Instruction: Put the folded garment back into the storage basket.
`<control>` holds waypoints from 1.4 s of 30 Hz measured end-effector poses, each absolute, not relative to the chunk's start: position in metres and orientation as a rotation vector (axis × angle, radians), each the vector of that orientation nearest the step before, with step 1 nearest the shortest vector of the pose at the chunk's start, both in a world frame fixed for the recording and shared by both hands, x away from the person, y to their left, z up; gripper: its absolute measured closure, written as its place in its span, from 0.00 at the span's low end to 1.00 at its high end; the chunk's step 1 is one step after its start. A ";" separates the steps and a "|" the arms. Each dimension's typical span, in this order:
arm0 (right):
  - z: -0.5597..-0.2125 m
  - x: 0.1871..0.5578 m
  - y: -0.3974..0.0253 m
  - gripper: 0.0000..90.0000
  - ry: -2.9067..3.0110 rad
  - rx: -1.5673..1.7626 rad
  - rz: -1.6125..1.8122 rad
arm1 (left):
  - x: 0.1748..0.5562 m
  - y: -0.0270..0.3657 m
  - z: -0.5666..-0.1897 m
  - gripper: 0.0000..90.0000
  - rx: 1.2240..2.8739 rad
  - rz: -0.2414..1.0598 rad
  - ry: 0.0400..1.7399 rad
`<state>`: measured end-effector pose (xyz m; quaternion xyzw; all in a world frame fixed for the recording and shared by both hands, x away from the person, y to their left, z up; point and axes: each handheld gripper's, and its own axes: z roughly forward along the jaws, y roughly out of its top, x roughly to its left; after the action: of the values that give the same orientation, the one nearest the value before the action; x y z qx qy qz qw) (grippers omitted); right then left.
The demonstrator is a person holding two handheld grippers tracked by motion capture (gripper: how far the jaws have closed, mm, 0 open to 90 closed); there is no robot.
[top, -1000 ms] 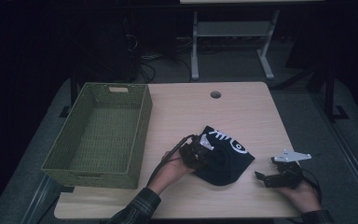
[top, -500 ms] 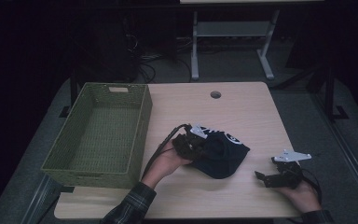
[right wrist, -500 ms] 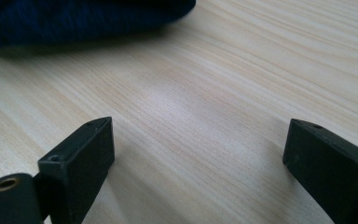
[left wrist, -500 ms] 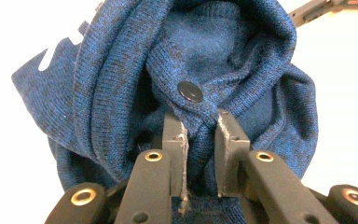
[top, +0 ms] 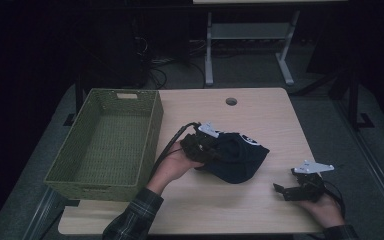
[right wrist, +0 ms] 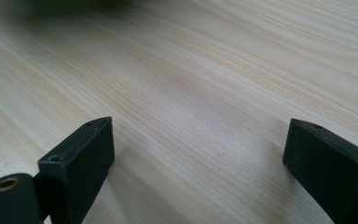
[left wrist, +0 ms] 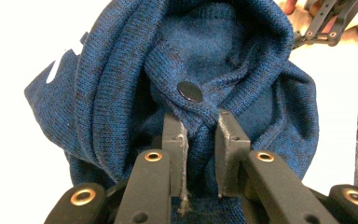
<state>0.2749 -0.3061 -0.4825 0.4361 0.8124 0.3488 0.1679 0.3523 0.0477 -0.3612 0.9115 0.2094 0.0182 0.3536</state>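
Note:
A dark blue knitted garment (top: pixel 237 156) with white markings lies bunched at the middle of the wooden table (top: pixel 260 112). My left gripper (top: pixel 211 149) is at its left edge and shut on it. In the left gripper view the jaws pinch a fold of the blue knit (left wrist: pixel 242 60) just below a black snap button (left wrist: pixel 189 91), gripper midpoint (left wrist: pixel 200 126). My right gripper (top: pixel 286 191) rests low near the table's front right corner, apart from the garment. Its jaws stand wide open over bare wood, gripper midpoint (right wrist: pixel 198 147).
A green woven basket (top: pixel 152 125) stands along the table's left side with nothing visible inside. A round cable hole (top: pixel 231 101) sits near the table's far edge. A metal stand (top: pixel 250 35) and cables lie on the dark floor behind.
My left gripper has pulled the garment's left part up and to the right, folding it over itself into a tighter bundle. The right gripper has stayed put.

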 end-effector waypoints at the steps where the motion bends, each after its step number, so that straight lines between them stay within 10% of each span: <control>1: -0.483 0.275 -0.306 0.09 2.310 1.241 0.992 | 0.353 0.049 -0.358 0.85 2.359 0.049 0.535; 42: -0.483 0.275 -0.306 0.09 2.309 1.242 0.994 | 0.373 0.169 -0.252 0.84 2.262 0.345 0.743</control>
<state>0.2749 -0.3059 -0.4826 0.4368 0.8117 0.3496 0.1678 0.3733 0.1687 -0.2518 0.8773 0.2881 0.1338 0.3599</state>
